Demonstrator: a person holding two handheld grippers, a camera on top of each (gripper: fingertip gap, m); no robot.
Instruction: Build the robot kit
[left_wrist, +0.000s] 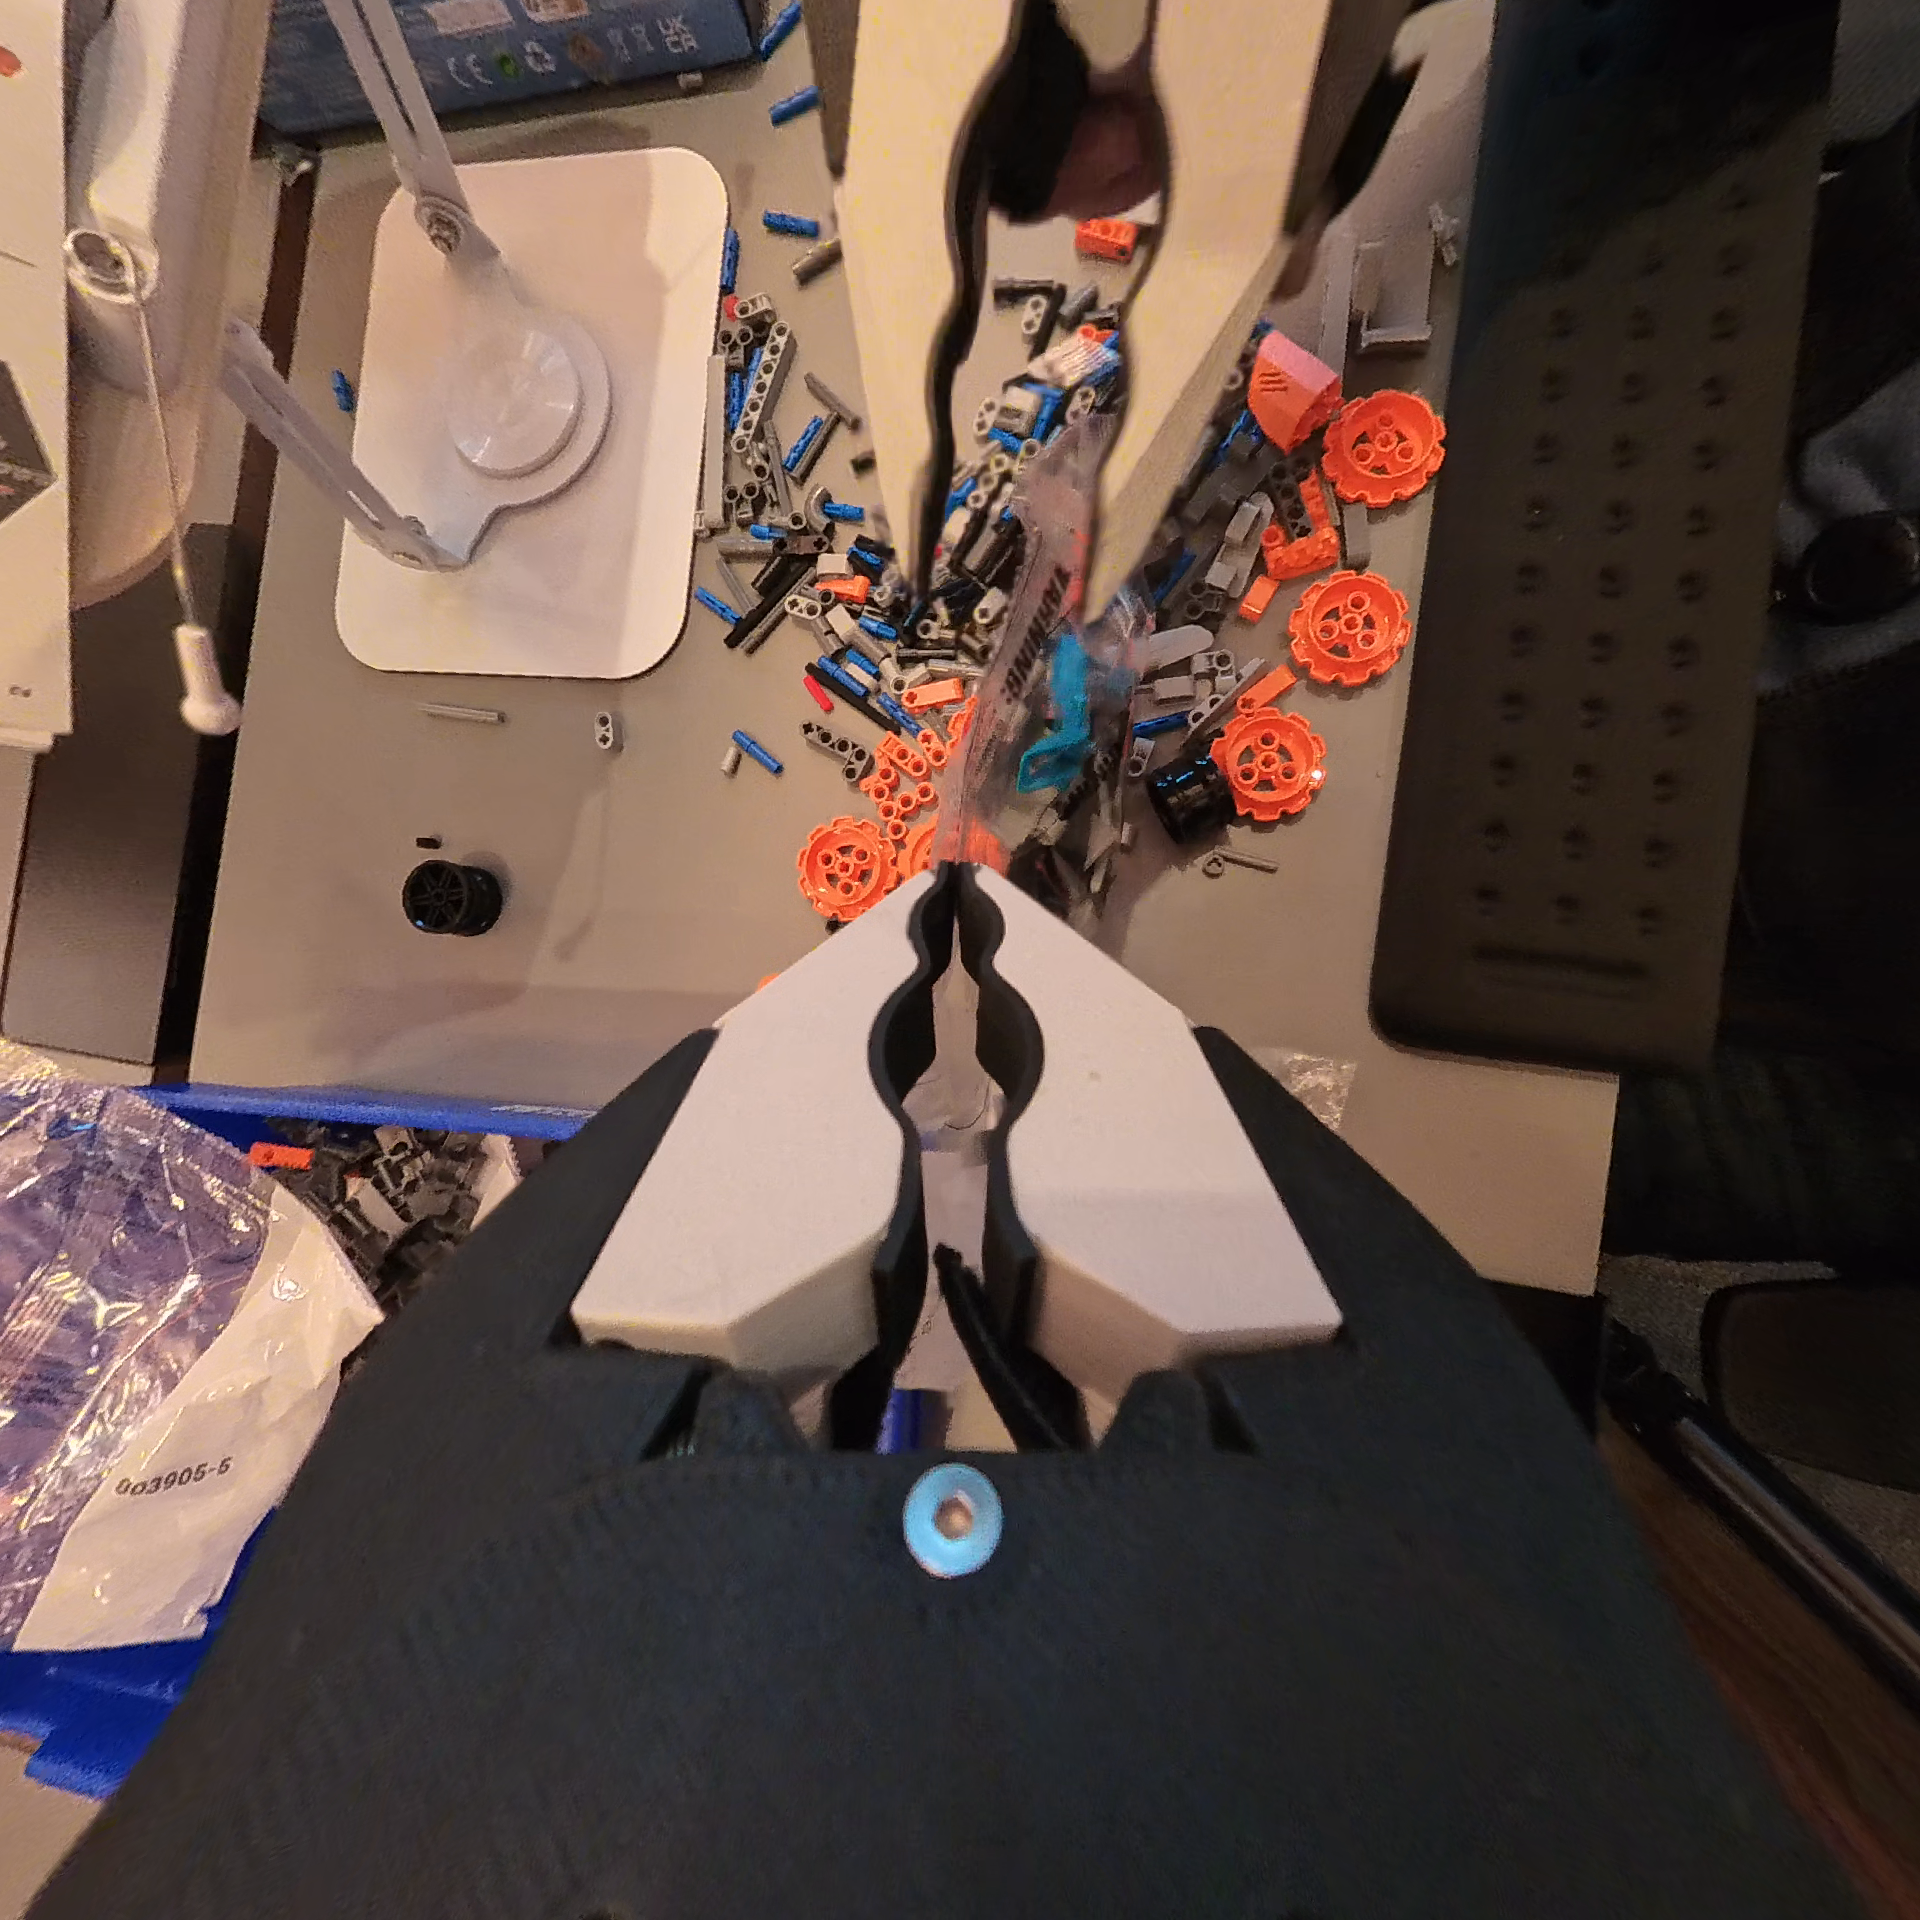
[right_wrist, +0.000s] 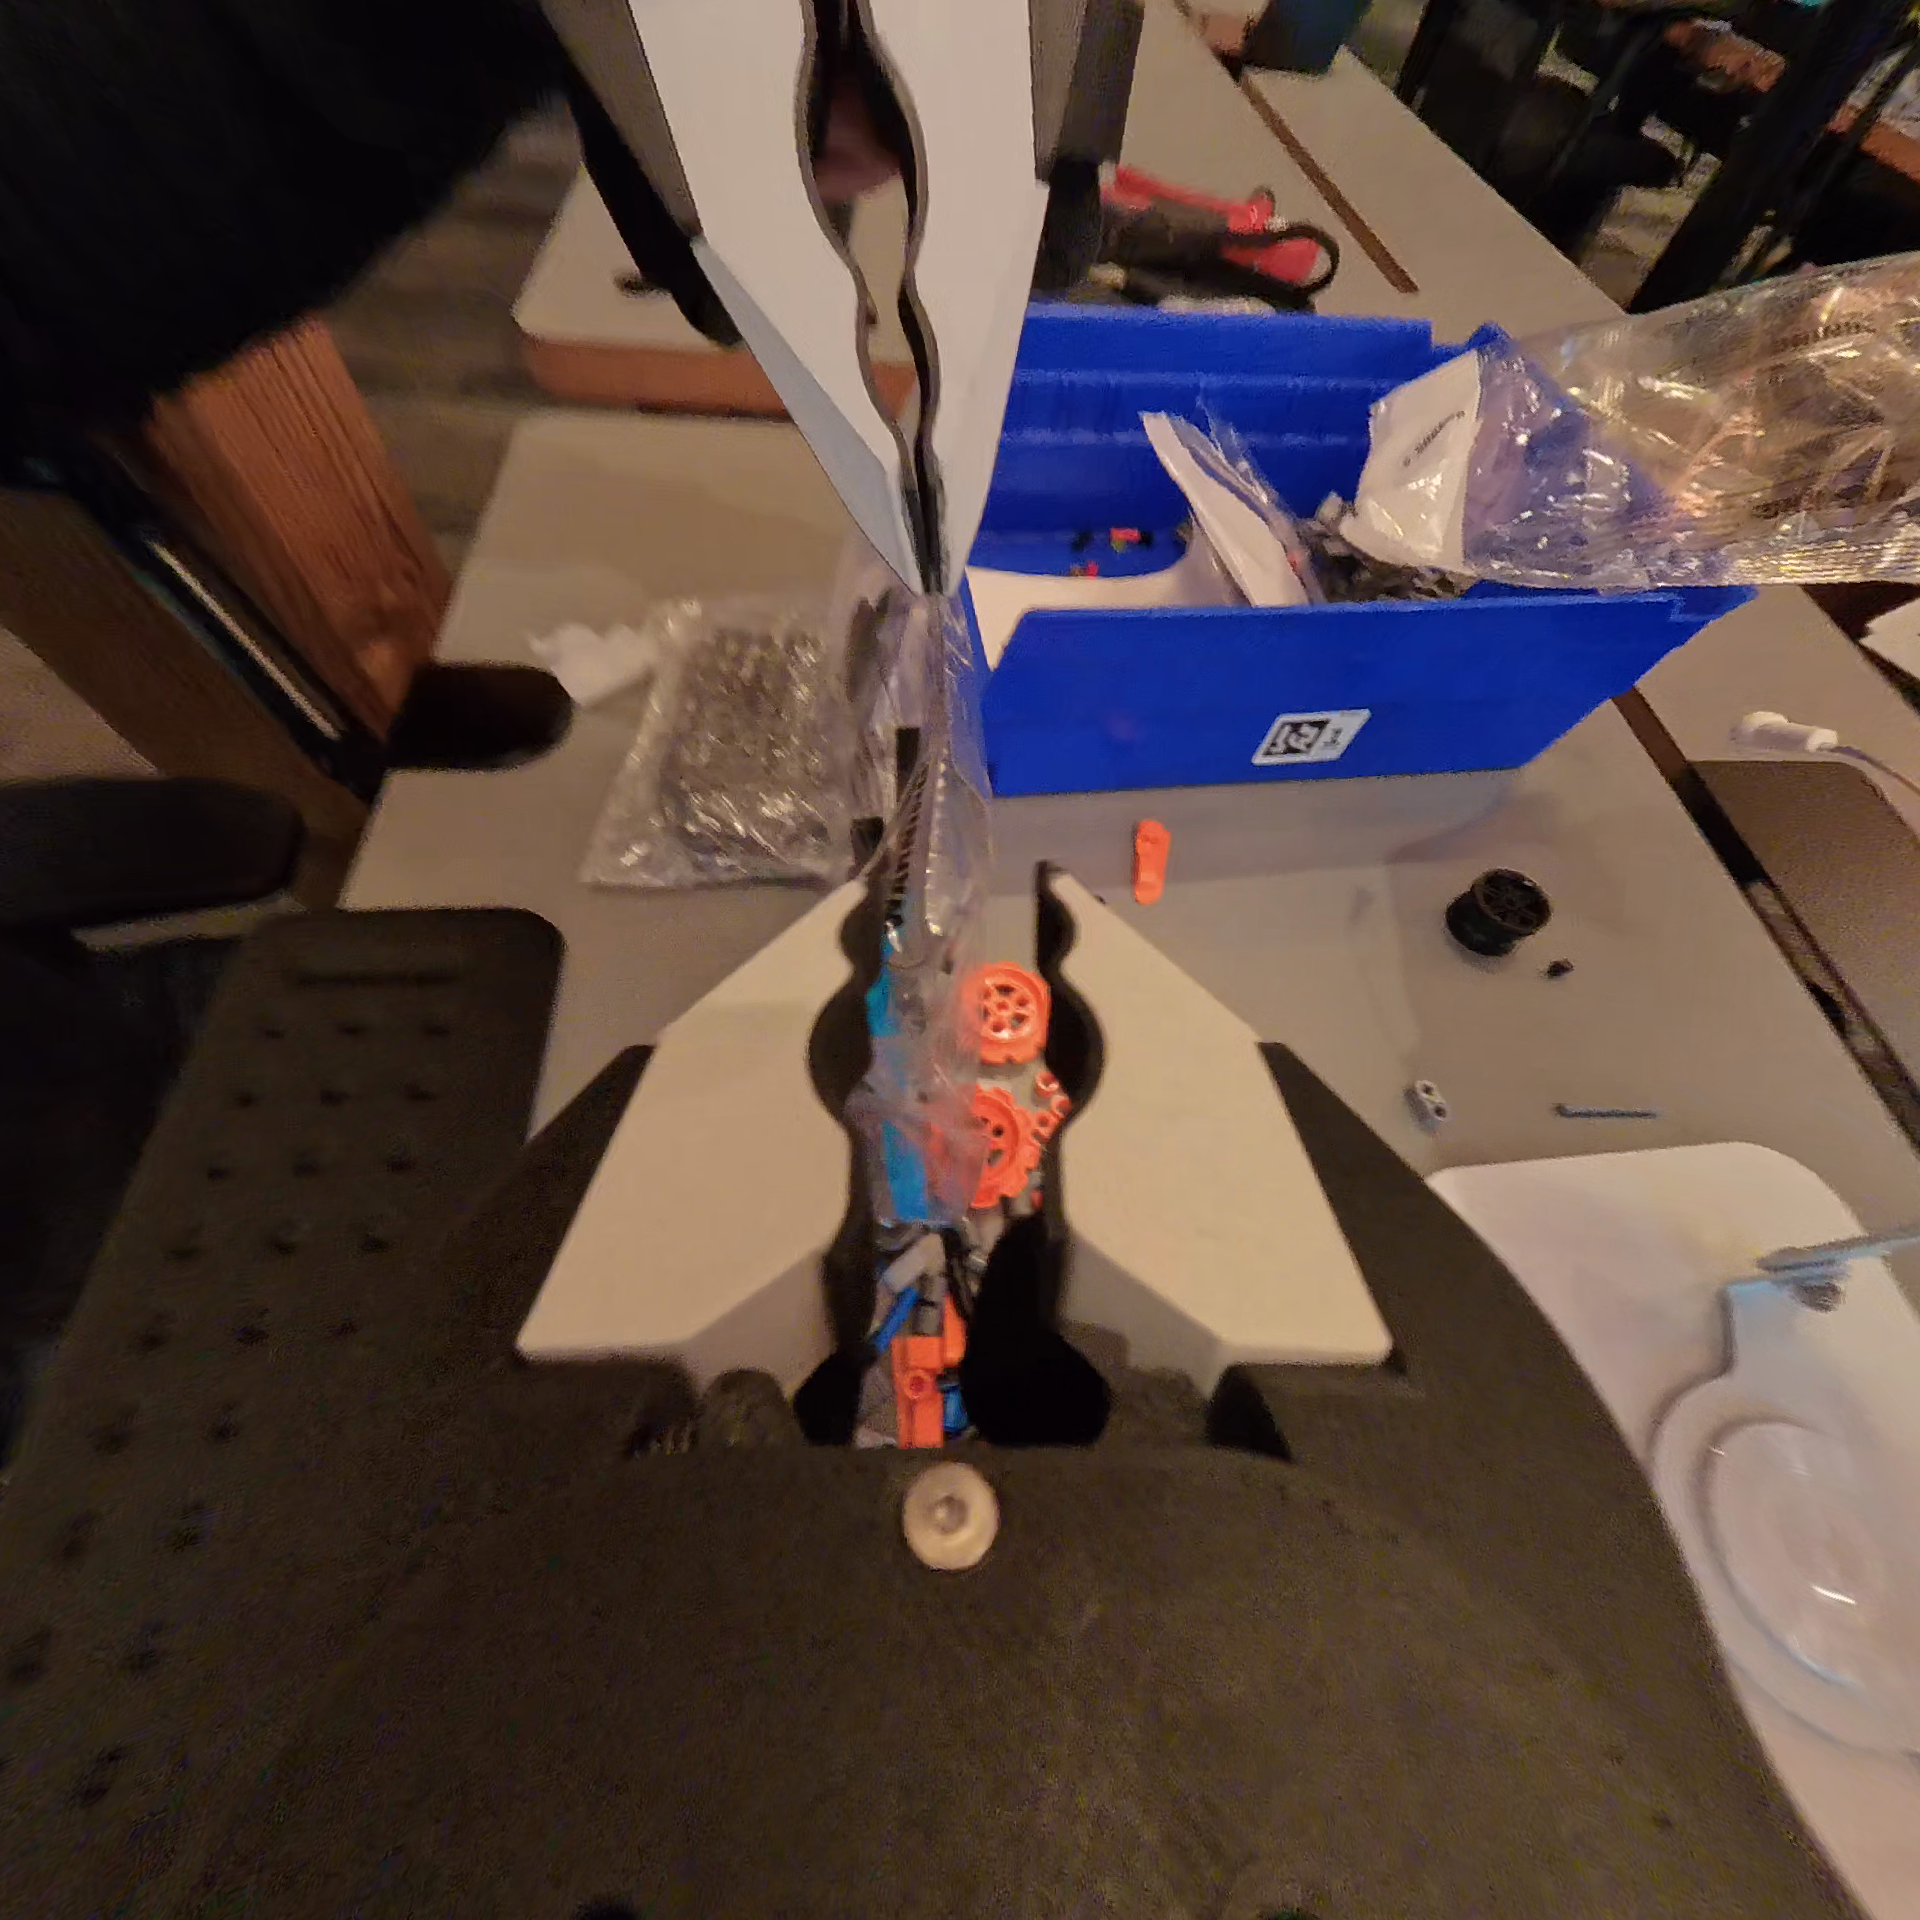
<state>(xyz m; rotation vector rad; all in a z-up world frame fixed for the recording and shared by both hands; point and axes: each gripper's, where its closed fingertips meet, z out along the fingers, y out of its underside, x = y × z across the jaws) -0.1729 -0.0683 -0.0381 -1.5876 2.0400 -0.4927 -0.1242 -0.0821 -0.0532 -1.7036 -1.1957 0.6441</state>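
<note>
My left gripper (left_wrist: 951, 878) is pressed together on the edge of a clear plastic bag (left_wrist: 1049, 707), which hangs stretched above a heap of small building pieces (left_wrist: 790, 436) and orange wheels (left_wrist: 1351, 629) on the grey table (left_wrist: 416, 987). My right gripper (right_wrist: 956, 883) is spread, with the bag running through the gap between its fingers; I cannot tell whether either finger touches the film. The film looks thin and slippery, so I judge that one pinch carries it all. A blue bin (right_wrist: 1299, 675) stands beyond.
</note>
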